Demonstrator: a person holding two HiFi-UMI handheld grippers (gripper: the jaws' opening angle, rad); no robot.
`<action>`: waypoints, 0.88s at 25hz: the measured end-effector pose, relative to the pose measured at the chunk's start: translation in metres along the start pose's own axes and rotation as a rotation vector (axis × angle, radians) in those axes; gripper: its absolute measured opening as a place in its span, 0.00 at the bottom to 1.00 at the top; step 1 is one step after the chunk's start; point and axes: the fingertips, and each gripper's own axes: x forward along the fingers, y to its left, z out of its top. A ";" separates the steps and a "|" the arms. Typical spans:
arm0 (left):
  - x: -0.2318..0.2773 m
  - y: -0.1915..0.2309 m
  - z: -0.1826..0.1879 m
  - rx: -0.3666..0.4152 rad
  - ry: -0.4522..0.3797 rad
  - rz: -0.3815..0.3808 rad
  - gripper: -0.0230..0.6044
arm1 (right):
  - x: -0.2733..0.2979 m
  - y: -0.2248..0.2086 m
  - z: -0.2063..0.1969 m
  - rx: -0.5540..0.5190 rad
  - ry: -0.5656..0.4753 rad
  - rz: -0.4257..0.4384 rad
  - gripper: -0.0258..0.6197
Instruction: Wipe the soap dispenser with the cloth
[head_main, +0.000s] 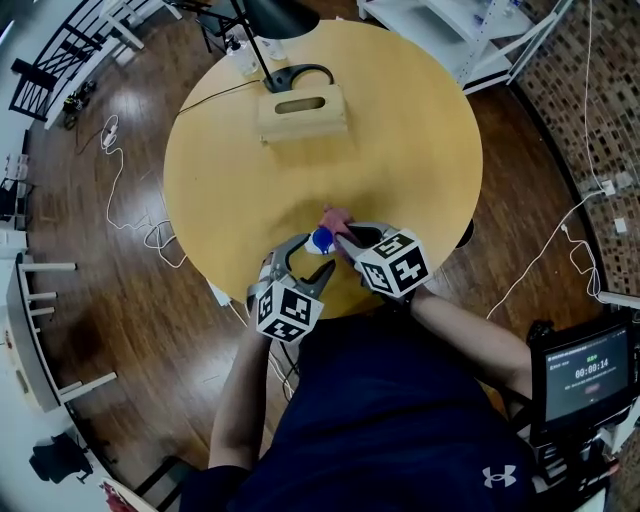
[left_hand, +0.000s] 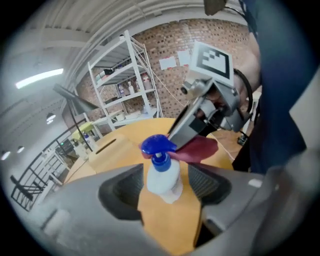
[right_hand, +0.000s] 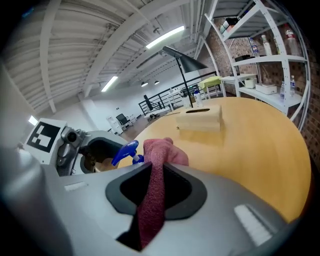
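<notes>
Soap dispenser (left_hand: 161, 177) upright between parted left claw (left_hand: 166, 172) | right claw (right_hand: 156, 182) clamps pink cloth (right_hand: 159, 150)

Loft-style lab or studio: brick wall (left_hand: 175, 42), white metal shelving (left_hand: 122, 95), strip lights (right_hand: 165, 37), cables (head_main: 112, 175) trailing across wood floor (head_main: 110, 330).

Upright near edge of round wooden table (head_main: 400, 130): small white plastic soap dispenser (left_hand: 161, 175), blue pump head. Dark pink terry cloth (right_hand: 152, 190), bunched, just beside pump head.
</notes>
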 end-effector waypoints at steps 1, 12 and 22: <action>0.006 -0.001 -0.001 0.008 0.022 -0.032 0.54 | 0.000 0.000 0.000 -0.001 -0.003 0.003 0.14; 0.023 0.004 -0.018 0.055 0.106 0.074 0.40 | -0.027 -0.037 0.012 0.086 -0.065 -0.095 0.14; 0.022 -0.008 -0.011 -0.041 0.063 0.128 0.37 | -0.002 -0.029 0.006 0.001 -0.038 -0.077 0.14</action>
